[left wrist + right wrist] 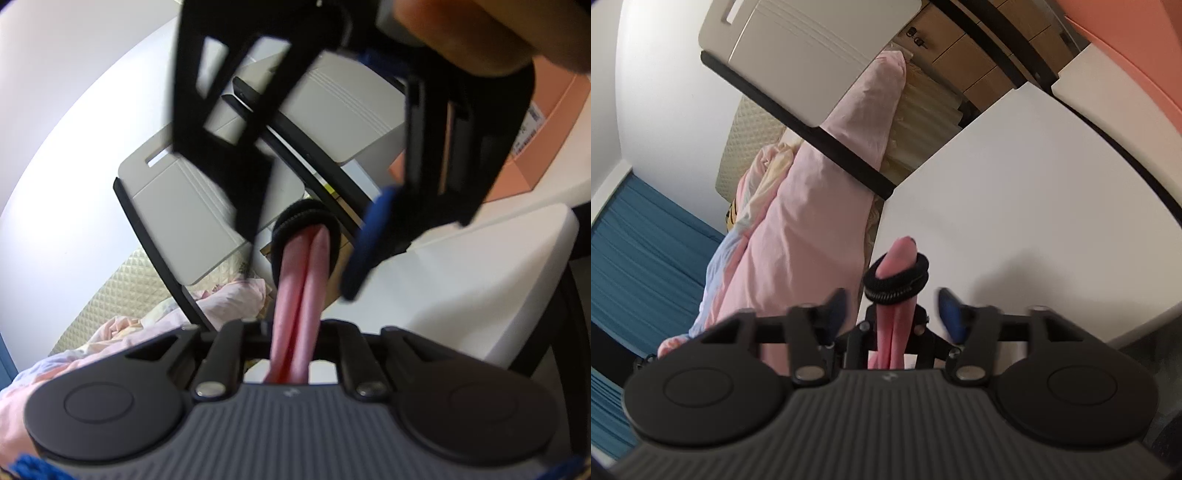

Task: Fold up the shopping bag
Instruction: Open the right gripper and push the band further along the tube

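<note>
White tabletop (1015,206) fills the background. Over it a rolled pink shopping bag (892,328), ringed by a black band (897,280), is pinched in the left gripper (291,347). Right gripper (892,310) fingers stand apart on either side, not touching it

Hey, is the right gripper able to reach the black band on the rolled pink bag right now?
Probably yes: the black band around the rolled pink bag sits right between the right gripper's open fingers, with nothing in the way.
</note>
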`<state>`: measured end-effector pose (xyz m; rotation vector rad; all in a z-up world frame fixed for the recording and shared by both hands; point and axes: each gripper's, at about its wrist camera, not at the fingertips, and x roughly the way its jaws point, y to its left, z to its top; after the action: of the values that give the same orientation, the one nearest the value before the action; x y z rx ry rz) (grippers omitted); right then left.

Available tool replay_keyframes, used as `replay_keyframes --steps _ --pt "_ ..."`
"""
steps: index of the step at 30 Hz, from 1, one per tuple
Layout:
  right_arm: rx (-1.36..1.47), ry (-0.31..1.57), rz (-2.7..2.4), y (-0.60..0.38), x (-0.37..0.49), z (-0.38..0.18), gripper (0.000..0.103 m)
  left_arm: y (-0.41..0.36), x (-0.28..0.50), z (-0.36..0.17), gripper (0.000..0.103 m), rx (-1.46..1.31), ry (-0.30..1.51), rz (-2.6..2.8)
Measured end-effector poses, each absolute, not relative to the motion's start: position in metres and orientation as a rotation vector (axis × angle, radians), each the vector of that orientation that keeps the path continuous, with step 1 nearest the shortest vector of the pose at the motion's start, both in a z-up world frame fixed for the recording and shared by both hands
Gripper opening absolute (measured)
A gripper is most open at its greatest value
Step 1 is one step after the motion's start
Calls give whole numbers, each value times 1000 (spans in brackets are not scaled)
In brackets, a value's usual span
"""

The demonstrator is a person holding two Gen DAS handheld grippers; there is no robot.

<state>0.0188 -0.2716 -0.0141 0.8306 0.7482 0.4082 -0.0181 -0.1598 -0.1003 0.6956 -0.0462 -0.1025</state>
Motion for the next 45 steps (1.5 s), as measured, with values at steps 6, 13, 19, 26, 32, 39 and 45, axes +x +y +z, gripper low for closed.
replay_keyframes --steps 6,13,19,26,32,39,45 --pt "787 699 406 -269 17 -7 20 -157 -18 -98 29 665 -41 -109" --pt "704 613 414 -268 14 15 20 -156 -17 -94 39 621 -8 -114" --pt "622 550 405 -263 10 26 21 -142 -23 -87 10 553 3 -125" --pt "576 491 475 -263 0 40 40 -122 -9 -73 10 495 18 -59" --pt "625 358 399 -281 -5 55 40 -131 -12 -74 11 581 -18 -102" --pt "610 394 352 -267 7 49 32 -137 -14 -79 10 594 -11 -124" --pt "618 404 328 -256 8 40 31 -133 -10 -77 8 561 36 -137"
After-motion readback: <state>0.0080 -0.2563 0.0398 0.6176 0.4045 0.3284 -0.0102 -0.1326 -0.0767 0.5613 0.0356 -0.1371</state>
